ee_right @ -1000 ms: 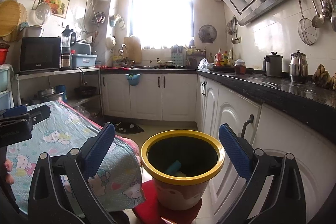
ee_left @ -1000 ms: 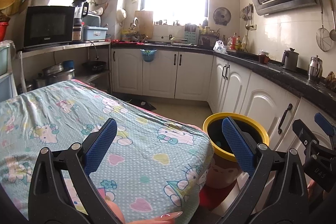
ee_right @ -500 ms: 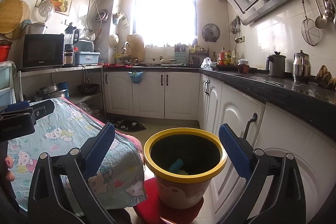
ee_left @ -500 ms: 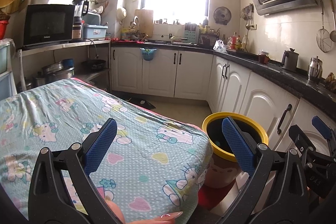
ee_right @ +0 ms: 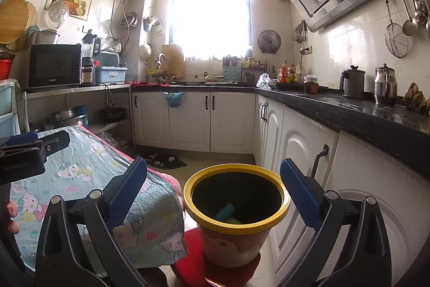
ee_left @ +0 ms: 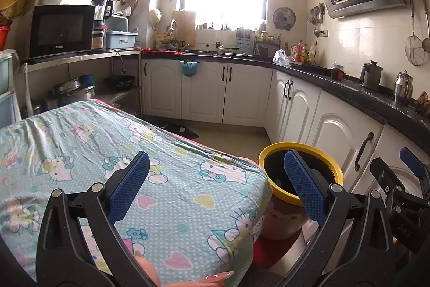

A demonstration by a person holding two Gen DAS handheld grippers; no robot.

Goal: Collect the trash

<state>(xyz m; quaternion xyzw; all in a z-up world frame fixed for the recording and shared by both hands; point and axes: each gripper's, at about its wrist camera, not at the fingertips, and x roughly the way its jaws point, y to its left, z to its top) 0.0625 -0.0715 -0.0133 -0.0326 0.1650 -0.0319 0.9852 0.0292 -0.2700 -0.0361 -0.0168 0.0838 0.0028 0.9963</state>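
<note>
1. Right wrist view: the trash bin (ee_right: 236, 209) has a yellow rim and a dark inside. It stands on a red mat (ee_right: 188, 265) on the floor, just beside the near right corner of the table (ee_right: 88, 179).
2. Down in the bin lies a blue-green piece of trash (ee_right: 225, 211) with something yellow (ee_right: 233, 220) next to it.
3. The right gripper (ee_right: 213, 191) hangs above the bin. Its blue fingers are wide apart and hold nothing.
4. Left wrist view: the left gripper (ee_left: 216, 186) is over the near right corner of the table. Its blue fingers are wide apart too, and nothing is between them.
5. The table wears a blue-green cloth with cartoon cats. No trash shows on the cloth.
6. In this view the bin (ee_left: 301, 174) peeks out past the table's right edge, partly hidden by one blue finger.
7. White cupboards (ee_right: 303, 152) stand right behind the bin, under a black worktop (ee_right: 362, 109).
8. A kettle (ee_right: 352, 82) and a shiny pot (ee_right: 385, 85) sit on the worktop near the wall.
9. A black microwave (ee_left: 60, 30) sits on a metal shelf at the far left.
</note>
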